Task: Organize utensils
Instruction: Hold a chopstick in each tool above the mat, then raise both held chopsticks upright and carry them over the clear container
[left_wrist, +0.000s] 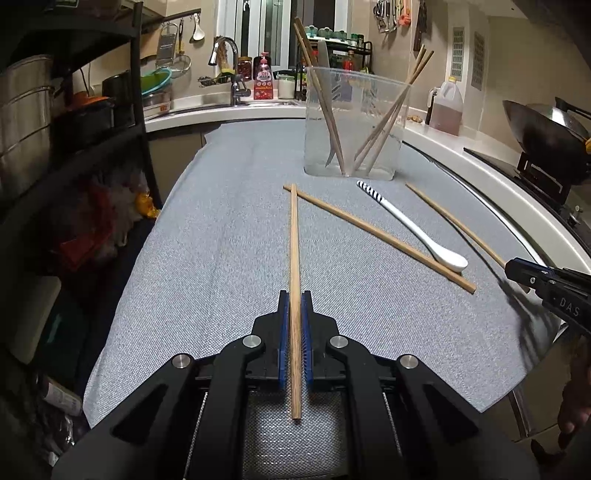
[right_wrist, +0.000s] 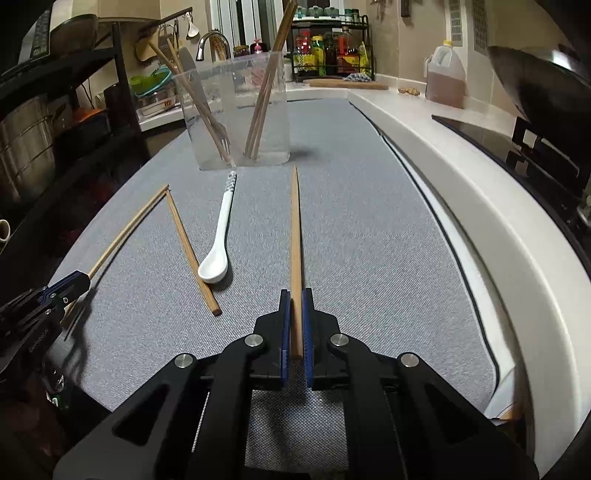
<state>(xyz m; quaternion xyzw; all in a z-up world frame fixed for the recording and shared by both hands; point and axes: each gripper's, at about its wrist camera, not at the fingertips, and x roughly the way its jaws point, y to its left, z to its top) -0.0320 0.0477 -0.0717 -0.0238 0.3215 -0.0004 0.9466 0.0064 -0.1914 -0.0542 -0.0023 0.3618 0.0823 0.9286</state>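
Between each gripper's blue pads lay 1 chopstick, pinched lengthwise: left gripper (left_wrist: 294, 299) and right gripper (right_wrist: 295, 297) both pointed their sticks toward the clear container (left_wrist: 352, 122) ahead.

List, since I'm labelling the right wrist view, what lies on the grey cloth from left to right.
Left gripper → loose wooden chopstick → white ceramic spoon → wooden chopstick in right gripper.

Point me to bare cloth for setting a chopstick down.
Free: the grey cloth between the right tongs' chopstick and the white counter edge; also cloth left of the left tongs' chopstick. Crowded: around the spoon, loose chopstick and clear container.
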